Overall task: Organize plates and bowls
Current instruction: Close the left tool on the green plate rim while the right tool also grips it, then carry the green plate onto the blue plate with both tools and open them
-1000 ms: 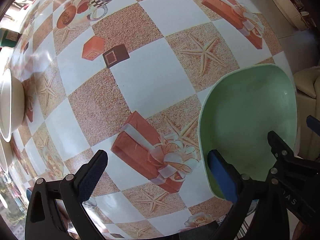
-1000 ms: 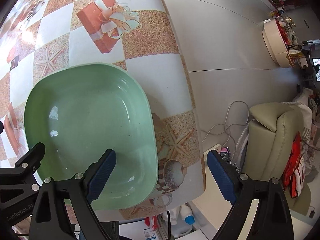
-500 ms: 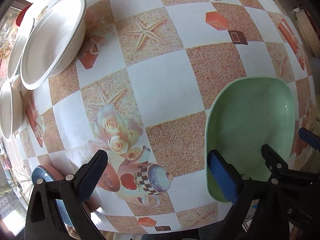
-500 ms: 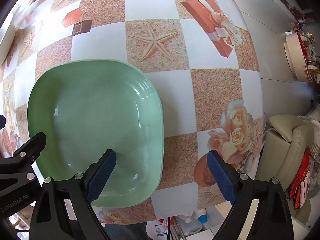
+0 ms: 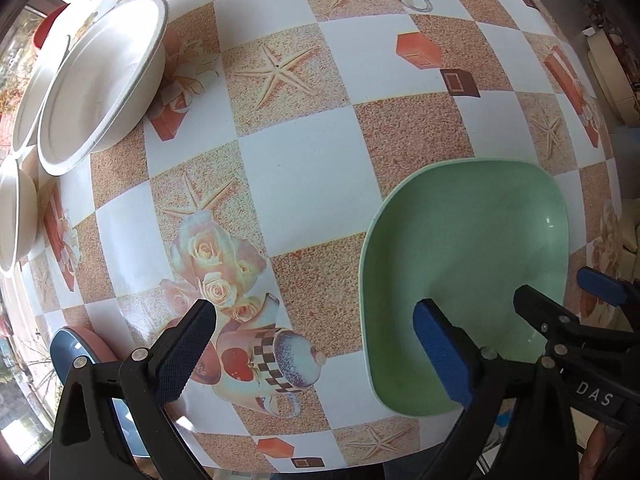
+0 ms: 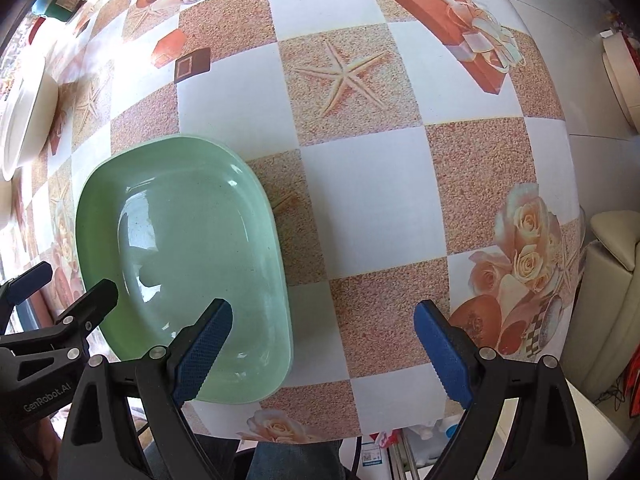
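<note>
A pale green squarish bowl (image 5: pixel 472 280) rests on the patterned table near its front edge; it also shows in the right wrist view (image 6: pixel 184 264). My left gripper (image 5: pixel 316 352) is open and empty, its right finger over the bowl's near rim. My right gripper (image 6: pixel 324 348) is open and empty, its left finger over the bowl's near right part. Each gripper shows at the edge of the other's view. White bowls (image 5: pixel 100 80) stand at the far left of the table, seen also in the right wrist view (image 6: pixel 24 116).
A blue dish (image 5: pixel 76 356) with a pink one lies at the left front edge, partly behind my left finger. The table's right edge drops to the floor; a beige sofa (image 6: pixel 612 280) stands there. A green container (image 6: pixel 56 2) sits at the far left.
Both views have swung left over the table, from its right edge and the floor toward the middle. The white bowls have come into view. The green bowl stays between the grippers, which remain open.
</note>
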